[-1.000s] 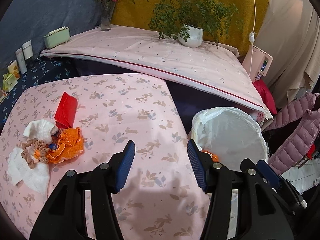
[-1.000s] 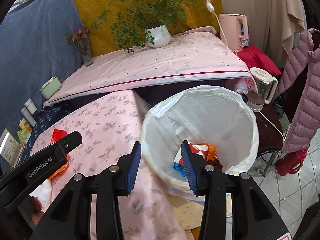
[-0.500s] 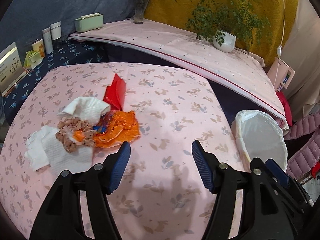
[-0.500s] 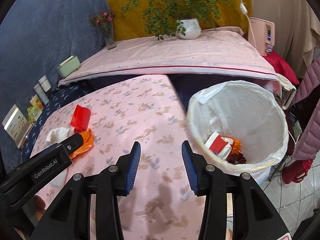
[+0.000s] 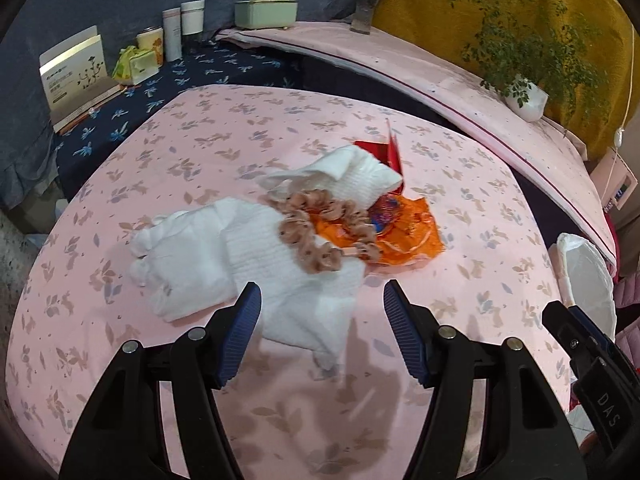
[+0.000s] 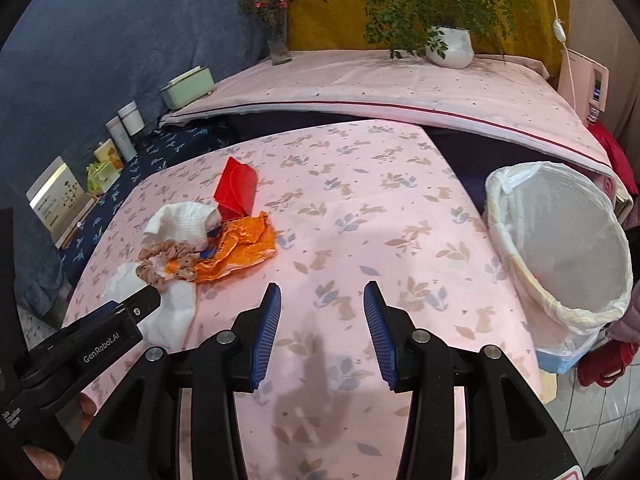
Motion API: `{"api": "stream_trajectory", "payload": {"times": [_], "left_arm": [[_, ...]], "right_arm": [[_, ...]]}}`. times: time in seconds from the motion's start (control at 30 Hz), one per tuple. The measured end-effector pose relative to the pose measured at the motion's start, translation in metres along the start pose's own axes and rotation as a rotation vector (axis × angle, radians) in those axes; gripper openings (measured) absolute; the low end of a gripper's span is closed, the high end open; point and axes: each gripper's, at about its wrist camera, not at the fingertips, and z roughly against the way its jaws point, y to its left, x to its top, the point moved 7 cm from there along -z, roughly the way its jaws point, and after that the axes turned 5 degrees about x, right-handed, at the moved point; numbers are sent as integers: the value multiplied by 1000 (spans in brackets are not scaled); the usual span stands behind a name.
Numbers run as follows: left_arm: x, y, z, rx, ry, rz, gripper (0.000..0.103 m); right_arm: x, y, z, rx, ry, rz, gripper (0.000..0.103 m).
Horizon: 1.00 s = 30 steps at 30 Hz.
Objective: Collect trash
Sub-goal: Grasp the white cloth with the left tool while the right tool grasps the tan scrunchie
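A heap of trash lies on the pink floral table (image 5: 192, 152): white tissues (image 5: 240, 264), a brown spotted scrunchie (image 5: 316, 232), an orange wrapper (image 5: 404, 236) and a red packet (image 5: 384, 152). My left gripper (image 5: 322, 320) is open and empty, just short of the nearest tissue. My right gripper (image 6: 322, 312) is open and empty over bare cloth, right of the heap: tissue (image 6: 184, 216), scrunchie (image 6: 168, 264), wrapper (image 6: 244, 248), red packet (image 6: 236, 188). The white-lined trash bin (image 6: 560, 248) stands off the table's right edge and shows in the left wrist view (image 5: 588, 280).
A raised pink-covered shelf (image 6: 400, 80) behind holds a potted plant (image 6: 448, 44), a flower vase (image 6: 276, 36) and a green box (image 6: 188, 88). Jars and cartons (image 5: 176, 36) stand at the far left. A pink jacket (image 6: 628, 320) hangs by the bin.
Both grippers have swung left, away from the bin and toward the trash heap. The left gripper has come close to the tissues. Both jaws stay open.
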Motion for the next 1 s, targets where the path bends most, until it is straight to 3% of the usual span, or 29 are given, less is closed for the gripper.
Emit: {"api": "stream_trajectory", "payload": {"times": [0.53, 0.77, 0.87, 0.93, 1.0], "left_arm": [[17, 74, -15, 3, 1, 101, 60], [22, 84, -21, -5, 4, 108, 60], [21, 82, -25, -14, 12, 106, 60], [19, 80, -27, -19, 17, 103, 60], [18, 76, -29, -26, 22, 99, 60]], "right_arm": [[14, 100, -73, 97, 67, 68, 43], [12, 109, -111, 83, 113, 68, 43], [5, 107, -121, 82, 140, 65, 33], [-1, 104, -122, 83, 154, 68, 15], [-5, 101, -119, 86, 152, 67, 12]]}}
